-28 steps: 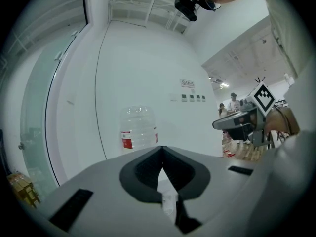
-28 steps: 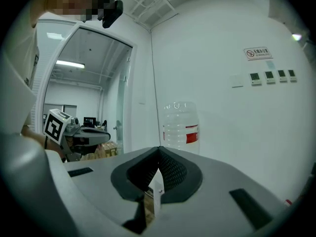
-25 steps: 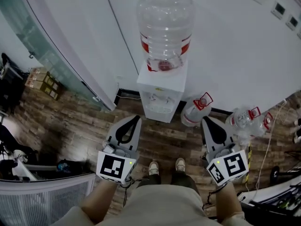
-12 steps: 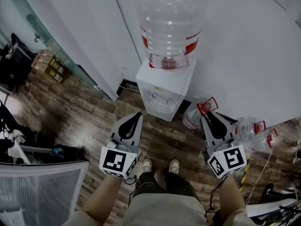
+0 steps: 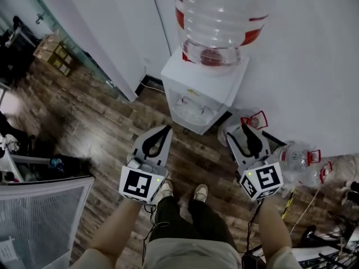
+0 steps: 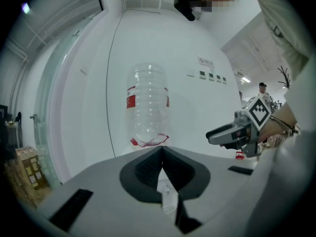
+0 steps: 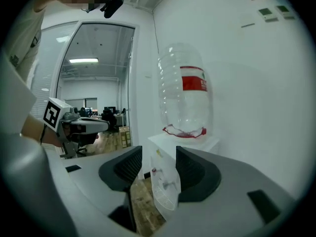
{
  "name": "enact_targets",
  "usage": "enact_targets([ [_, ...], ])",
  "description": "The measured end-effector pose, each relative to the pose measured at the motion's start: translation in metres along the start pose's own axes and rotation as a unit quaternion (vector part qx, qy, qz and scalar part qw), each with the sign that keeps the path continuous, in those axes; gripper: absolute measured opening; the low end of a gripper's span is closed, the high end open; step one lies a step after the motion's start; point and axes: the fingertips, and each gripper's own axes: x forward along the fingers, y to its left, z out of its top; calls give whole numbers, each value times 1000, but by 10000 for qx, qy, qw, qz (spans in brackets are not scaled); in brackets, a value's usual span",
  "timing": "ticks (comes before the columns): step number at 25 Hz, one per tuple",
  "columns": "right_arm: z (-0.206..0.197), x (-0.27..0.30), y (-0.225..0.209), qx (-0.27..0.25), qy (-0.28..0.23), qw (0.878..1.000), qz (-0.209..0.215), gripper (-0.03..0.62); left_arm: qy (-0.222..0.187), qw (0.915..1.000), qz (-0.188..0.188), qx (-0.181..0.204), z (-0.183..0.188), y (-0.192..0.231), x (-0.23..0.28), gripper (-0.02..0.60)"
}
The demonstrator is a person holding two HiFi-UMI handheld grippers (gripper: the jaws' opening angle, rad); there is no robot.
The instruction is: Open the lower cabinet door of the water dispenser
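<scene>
Dispenser [image 5: 205,94] against white wall [image 5: 303,66], just ahead of both claws. Lower door hidden from above, beneath taps [image 5: 192,104]. Left claw [image 5: 164,129] closed, empty. Right claw [image 5: 241,130] opening, empty. Best: crouch lower, then hook door's edge with right claw.

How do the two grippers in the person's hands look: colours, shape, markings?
The left gripper and the right gripper are light grey, with tapering jaws lined by black ribbed pads. Each carries a white cube with black square markers and trails a thin black cable. The right one's jaws are opening, with nothing between them.
</scene>
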Motion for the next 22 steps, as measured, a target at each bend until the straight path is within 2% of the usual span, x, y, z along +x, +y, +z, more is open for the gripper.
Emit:
enact_targets([
  [8,-109,59,-22,453,248,9984,-214,273,-153,9998,-26,-90,-84,22,29,6],
  [22,-286,149,-43,615,613,9958,-297,296,28,10000,-66,-65,-251,40,76,6],
])
